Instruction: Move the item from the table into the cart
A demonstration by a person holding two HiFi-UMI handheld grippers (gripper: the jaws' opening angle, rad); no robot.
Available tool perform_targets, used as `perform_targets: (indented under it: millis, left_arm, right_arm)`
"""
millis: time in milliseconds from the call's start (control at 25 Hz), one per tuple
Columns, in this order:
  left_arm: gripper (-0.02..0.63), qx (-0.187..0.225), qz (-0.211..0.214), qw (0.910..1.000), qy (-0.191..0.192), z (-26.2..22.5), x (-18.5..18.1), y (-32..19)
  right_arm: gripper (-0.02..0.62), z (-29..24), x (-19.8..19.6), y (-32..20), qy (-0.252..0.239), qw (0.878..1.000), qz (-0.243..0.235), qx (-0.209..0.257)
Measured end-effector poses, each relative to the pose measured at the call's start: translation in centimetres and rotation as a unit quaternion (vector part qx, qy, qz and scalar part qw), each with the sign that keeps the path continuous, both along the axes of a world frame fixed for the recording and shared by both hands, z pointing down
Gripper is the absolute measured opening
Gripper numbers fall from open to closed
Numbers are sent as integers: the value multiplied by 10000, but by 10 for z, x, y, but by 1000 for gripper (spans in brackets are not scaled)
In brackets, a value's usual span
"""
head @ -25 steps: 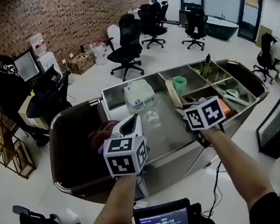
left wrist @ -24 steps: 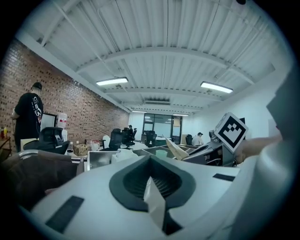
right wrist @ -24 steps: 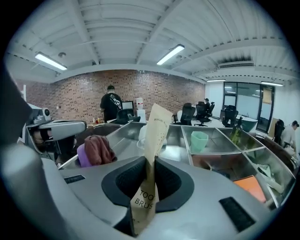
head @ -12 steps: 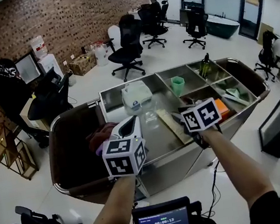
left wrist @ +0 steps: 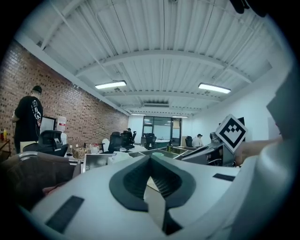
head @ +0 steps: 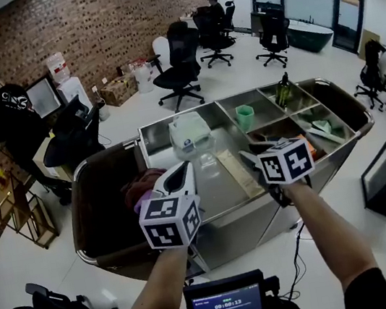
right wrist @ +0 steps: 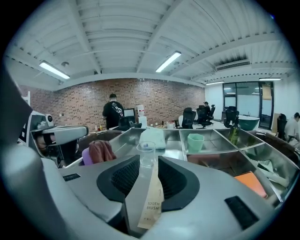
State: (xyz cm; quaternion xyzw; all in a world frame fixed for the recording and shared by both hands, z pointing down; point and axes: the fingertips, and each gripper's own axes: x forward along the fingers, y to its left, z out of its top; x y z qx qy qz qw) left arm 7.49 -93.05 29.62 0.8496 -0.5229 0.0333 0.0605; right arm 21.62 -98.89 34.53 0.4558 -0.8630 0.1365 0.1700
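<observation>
1. Table: stainless steel, with a flat top on the near left. Open compartments run along its far and right sides.
2. Cart: dark brown tub with a metal rim, touching the table's left end.
3. White soft pack: lies flat at the far edge of the table top.
4. Reddish-brown cloth: bunched in the cart against the wall next to the table, with a purple item under it.
5. Left tongs: held level over the line where cart and table meet, just beside the cloth. The tips are closed together with nothing between them.
6. Right tongs: tilted down over the table top near its front edge. The jaws have just been opening and now stand apart, gripping nothing.
7. Green cup: upright in a far compartment.
8. Clear glass: upright on the table top, near the white pack.
9. Toothbrush packet: the task's item, a flat tan sleeve. It lies on the table top, not in the cart. It shows in the gap between the right tongs' pads, which do not press on it. Its far end points toward the glass.
</observation>
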Motion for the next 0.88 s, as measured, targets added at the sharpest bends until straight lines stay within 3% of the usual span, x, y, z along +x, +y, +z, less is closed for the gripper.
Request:
perform_targets:
  millis: [200,280,480,760,880]
  left_arm:
    - [6,104,7,9999,-24,-2,4,14]
    - [6,188,41,9998,-25,-2,6,22]
    - [6,365,6,9992,-151,-3,3,42]
    - [6,747,-142,9971,77,-4,-9,70]
    - [6,766,-151,9969,-39,4,-12,76]
  right_arm:
    - [123,-23,12,16,-407,9982,89,421]
    - [21,-33,17,26,-555,9957,186,721]
    - [21,-56,28,57,-1060,9840,389,1380]
    - [21,-70,32,104,-1038,9732,100,2049]
    - [21,-67,31,121,-1014,9694,48,2234]
